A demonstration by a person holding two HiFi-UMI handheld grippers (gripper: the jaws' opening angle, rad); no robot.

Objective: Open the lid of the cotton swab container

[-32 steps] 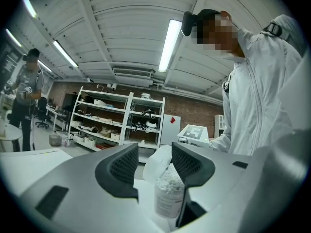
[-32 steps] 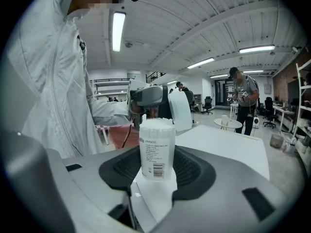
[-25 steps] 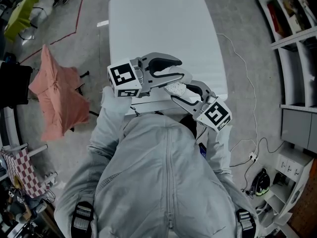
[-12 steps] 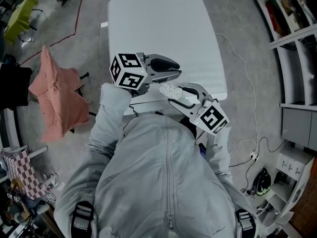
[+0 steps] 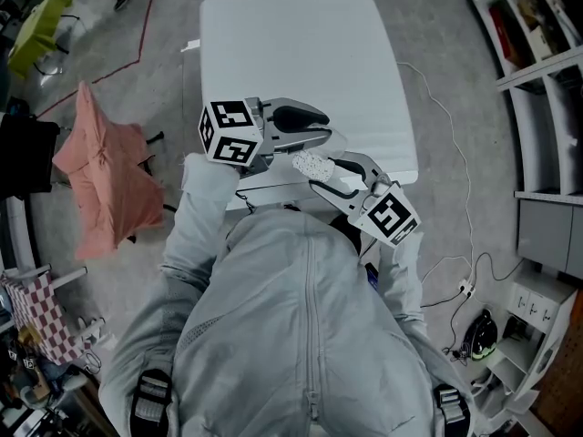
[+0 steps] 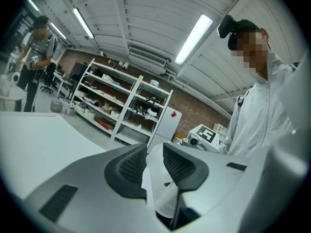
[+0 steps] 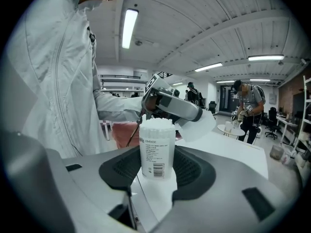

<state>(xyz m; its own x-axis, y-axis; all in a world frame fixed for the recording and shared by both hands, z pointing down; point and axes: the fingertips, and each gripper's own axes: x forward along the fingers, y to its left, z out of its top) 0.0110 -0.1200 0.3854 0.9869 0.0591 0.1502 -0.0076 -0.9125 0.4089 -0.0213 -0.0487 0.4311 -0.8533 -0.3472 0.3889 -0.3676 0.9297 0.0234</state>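
Cotton swab container: stands upright between the jaws of the right gripper, with both ribbed pads pressed against its lower sides and the printed label facing the gripper's camera. The top of the container is uncovered; the white swab tips show at its mouth.

Lid: off the container. This translucent white piece sits edge-on between the jaws of the left gripper, with both pads clamped on it.

Relative position: in the right gripper view, the left gripper lies just beyond and above the container's mouth, and the lid projects from its jaw tips to the right of the container, clear of the rim.

Support: in the head view, both grippers are held above the near edge of the white table, close to the person's chest.
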